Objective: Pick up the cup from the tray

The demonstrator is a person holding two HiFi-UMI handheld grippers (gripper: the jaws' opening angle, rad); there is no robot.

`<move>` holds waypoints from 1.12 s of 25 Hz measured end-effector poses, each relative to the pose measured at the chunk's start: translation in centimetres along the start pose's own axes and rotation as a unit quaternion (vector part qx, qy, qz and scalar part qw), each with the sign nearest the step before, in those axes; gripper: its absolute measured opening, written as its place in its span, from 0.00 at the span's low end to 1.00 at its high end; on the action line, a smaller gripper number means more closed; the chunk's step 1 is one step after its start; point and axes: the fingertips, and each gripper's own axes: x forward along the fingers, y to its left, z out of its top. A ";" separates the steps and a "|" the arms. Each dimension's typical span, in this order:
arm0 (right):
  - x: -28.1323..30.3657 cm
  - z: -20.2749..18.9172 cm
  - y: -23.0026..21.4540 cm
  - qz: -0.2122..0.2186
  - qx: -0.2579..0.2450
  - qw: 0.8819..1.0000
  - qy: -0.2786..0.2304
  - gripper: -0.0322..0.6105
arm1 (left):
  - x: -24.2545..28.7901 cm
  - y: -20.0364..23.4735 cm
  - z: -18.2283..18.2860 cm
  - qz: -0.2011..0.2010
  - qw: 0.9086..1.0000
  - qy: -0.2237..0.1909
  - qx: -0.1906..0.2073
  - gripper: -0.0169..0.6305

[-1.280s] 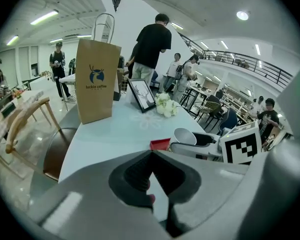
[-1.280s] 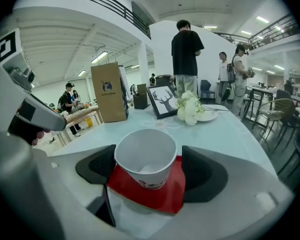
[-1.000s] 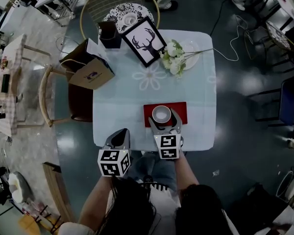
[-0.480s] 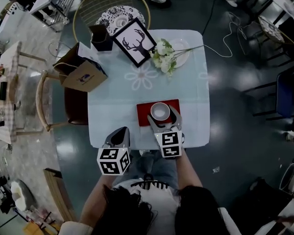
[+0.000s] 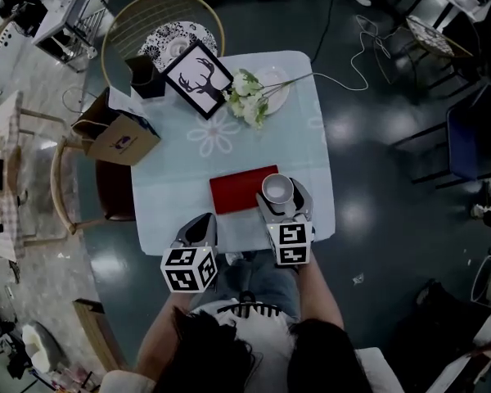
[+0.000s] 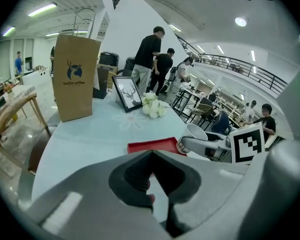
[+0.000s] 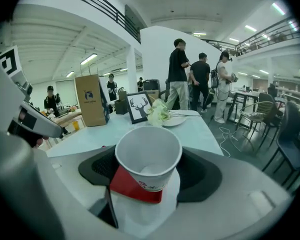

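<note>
left gripper [image 5: 200, 222], right gripper [image 5: 280, 190]: grey shells, black pads [image 7: 202, 173], black-white marker cubes [image 5: 188, 269]; blue jeans [image 5: 254, 278].

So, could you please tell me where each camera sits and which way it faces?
Head view: on the person's head, looking down at the table; left gripper, right gripper, forearms show.
Left gripper view: rides that gripper, looks across the table; closed jaws show.
Right gripper view: rides that gripper, looks along jaws gripping the cup.
All share the red tray.

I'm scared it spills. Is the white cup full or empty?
Empty. The right gripper view looks into the cup and shows only its bare white bottom.
</note>
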 end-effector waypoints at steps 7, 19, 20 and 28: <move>-1.5 -0.4 -3.1 -0.032 0.006 0.999 -0.008 0.64 | 0.7 -2.0 0.0 -0.011 1.000 0.003 0.016 0.03; -4.2 -2.7 -7.7 -0.084 0.042 0.996 -0.002 0.63 | 3.0 -6.3 0.7 -0.048 0.998 0.016 0.049 0.03; -4.3 -3.0 -8.0 -0.088 0.045 0.995 0.000 0.64 | 3.0 -6.5 0.8 -0.049 0.997 0.016 0.055 0.03; -4.2 -4.9 -8.8 -0.101 0.060 0.993 0.000 0.64 | 3.3 -6.7 0.6 -0.050 0.995 0.028 0.079 0.03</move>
